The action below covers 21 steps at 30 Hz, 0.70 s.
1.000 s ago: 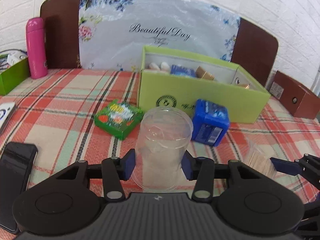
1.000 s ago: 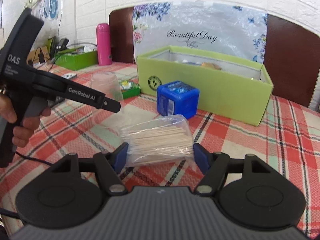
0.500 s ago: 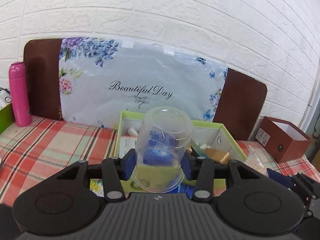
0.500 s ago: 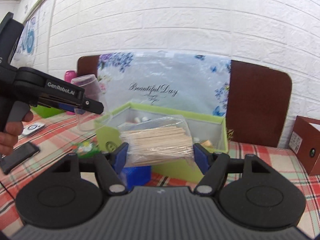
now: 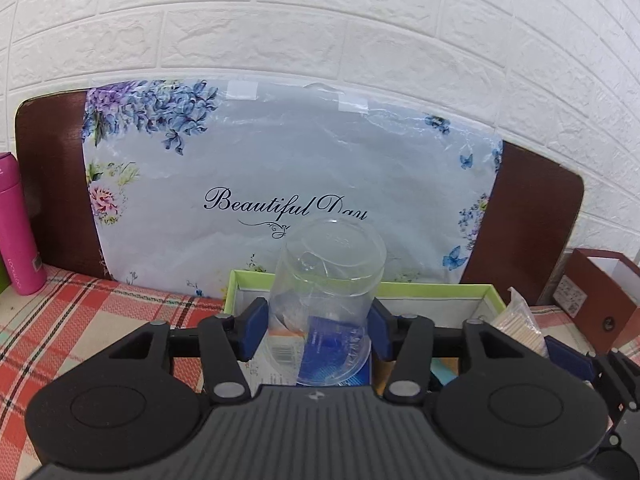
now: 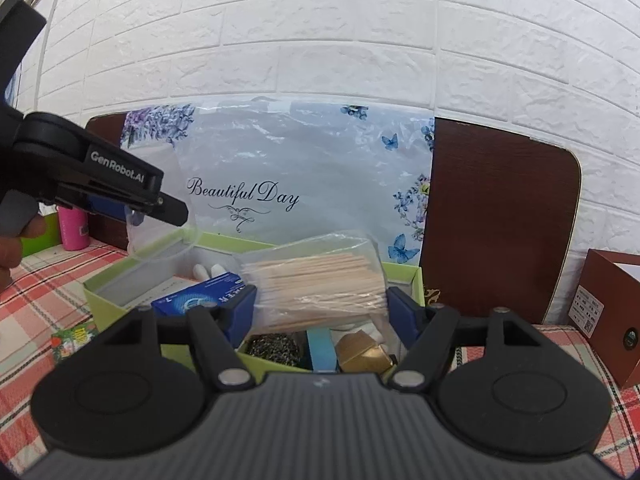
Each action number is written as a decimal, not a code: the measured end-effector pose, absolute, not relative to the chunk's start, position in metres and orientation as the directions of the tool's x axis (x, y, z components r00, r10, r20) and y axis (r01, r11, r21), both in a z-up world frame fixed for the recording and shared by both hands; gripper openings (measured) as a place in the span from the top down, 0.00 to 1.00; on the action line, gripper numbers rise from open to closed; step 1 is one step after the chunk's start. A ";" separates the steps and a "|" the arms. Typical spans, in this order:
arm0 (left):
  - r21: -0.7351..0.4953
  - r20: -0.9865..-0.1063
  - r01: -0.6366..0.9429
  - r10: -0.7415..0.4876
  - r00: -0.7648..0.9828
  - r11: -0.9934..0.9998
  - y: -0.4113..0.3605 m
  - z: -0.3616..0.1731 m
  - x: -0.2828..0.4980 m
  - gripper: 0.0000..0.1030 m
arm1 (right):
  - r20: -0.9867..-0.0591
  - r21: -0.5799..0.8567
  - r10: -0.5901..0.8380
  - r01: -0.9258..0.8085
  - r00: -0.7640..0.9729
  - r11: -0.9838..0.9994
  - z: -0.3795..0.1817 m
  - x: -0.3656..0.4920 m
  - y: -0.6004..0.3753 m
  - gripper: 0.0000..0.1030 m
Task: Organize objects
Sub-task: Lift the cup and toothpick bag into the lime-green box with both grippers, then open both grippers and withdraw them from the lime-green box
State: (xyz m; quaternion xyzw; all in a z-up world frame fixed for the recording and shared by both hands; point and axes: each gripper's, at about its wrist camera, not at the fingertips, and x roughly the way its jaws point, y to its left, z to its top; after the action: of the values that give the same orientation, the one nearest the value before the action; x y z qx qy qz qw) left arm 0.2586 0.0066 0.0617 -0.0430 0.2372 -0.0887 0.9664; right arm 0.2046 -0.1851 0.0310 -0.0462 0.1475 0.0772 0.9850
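Left tool (image 5: 318, 334) grips clear cup (image 5: 326, 300), upside down, over green box (image 6: 120, 280). Right tool (image 6: 322, 308) pinches bag of sticks (image 6: 316, 284) above it too. Go down slow w/ both, find bare spots. Blue pack (image 6: 200, 300), gold block (image 6: 362, 352) & scrubber (image 6: 272, 346) fill box already.

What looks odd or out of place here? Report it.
Only one thing: the clear plastic cup in the left hand-held gripper is upside down, base up, over the green box. The bag of wooden sticks looks intact; nothing is spilled.
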 end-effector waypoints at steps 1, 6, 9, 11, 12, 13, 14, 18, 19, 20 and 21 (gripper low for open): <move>-0.116 -0.458 0.157 -0.193 0.868 0.981 0.005 0.058 0.262 0.30 | -0.296 -0.071 0.145 -0.174 0.944 0.982 0.028 0.212 -0.184 0.27; -0.046 -0.492 0.141 -0.146 0.858 0.989 0.008 0.039 0.259 0.21 | -0.329 -0.100 0.134 -0.175 0.935 0.979 0.012 0.218 -0.184 0.06; -0.066 -0.490 0.139 -0.153 0.858 0.988 0.016 0.033 0.251 0.21 | -0.291 -0.104 0.132 -0.168 0.948 0.980 0.006 0.200 -0.186 0.00; -0.082 -0.496 0.138 -0.160 0.853 0.987 0.018 0.032 0.249 0.21 | -0.307 -0.103 0.137 -0.176 0.942 0.979 0.003 0.192 -0.186 0.00; -0.084 -0.498 0.139 -0.162 0.852 0.987 0.018 0.032 0.247 0.21 | -0.310 -0.100 0.135 -0.173 0.941 0.980 0.002 0.190 -0.186 0.00; -0.082 -0.499 0.138 -0.161 0.852 0.987 0.017 0.032 0.246 0.21 | -0.310 -0.097 0.132 -0.170 0.942 0.981 0.001 0.187 -0.185 0.00; -0.080 -0.498 0.136 -0.158 0.853 0.987 0.017 0.034 0.244 0.21 | -0.310 -0.094 0.133 -0.169 0.941 0.981 0.001 0.185 -0.185 0.00; -0.097 -0.475 0.136 -0.166 0.864 0.986 0.022 0.041 0.225 0.21 | -0.304 -0.069 0.140 -0.168 0.942 0.983 0.009 0.174 -0.187 0.00; -0.101 -0.469 0.136 -0.168 0.867 0.986 0.024 0.042 0.219 0.21 | -0.299 -0.056 0.145 -0.169 0.943 0.984 0.013 0.170 -0.188 0.00; -0.106 -0.465 0.134 -0.168 0.869 0.985 0.025 0.044 0.213 0.21 | -0.295 -0.046 0.148 -0.169 0.944 0.985 0.016 0.166 -0.189 0.00; -0.108 -0.467 0.129 -0.165 0.869 0.986 0.027 0.044 0.206 0.21 | -0.291 -0.032 0.153 -0.170 0.944 0.985 0.019 0.161 -0.189 0.00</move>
State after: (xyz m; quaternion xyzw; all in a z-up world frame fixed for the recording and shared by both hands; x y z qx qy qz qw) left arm 0.2062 0.0266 0.0441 -0.0366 0.2445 -0.0763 0.9660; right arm 0.1615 -0.1894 0.0185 -0.0284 0.1451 0.0818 0.9856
